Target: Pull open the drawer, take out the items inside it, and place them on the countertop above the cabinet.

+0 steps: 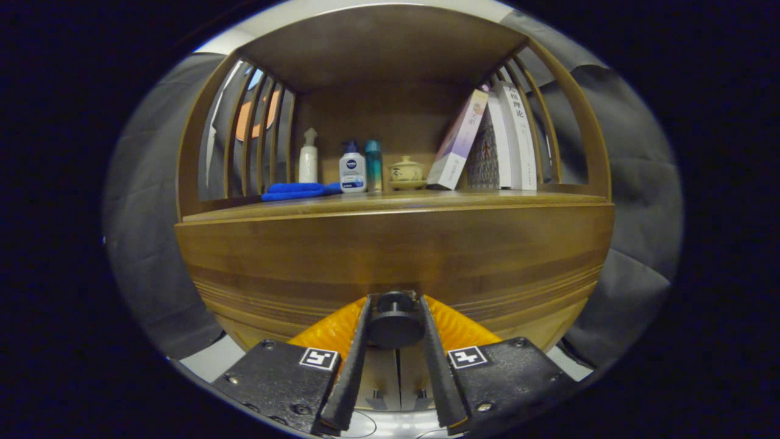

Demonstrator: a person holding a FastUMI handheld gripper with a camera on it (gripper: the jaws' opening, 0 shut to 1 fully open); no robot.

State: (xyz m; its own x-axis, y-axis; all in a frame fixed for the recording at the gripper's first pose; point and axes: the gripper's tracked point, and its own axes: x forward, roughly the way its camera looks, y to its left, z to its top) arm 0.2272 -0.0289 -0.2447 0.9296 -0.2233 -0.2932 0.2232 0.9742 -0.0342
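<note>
A wooden cabinet fills the view, its drawer front (396, 256) closed and facing me. A round dark knob (395, 320) sticks out from the drawer's lower middle. My gripper (395, 305) has a finger on each side of the knob, both pressing against it. Above the drawer lies the wooden countertop (426, 200), a shelf with slatted sides. The drawer's contents are hidden.
On the countertop stand a folded blue cloth (295, 191), a white pump bottle (308, 157), a white and blue lotion bottle (352, 169), a teal tube (373, 164), a small lidded cup (406, 172) and several leaning books (487, 140). Black cloth hangs on both sides.
</note>
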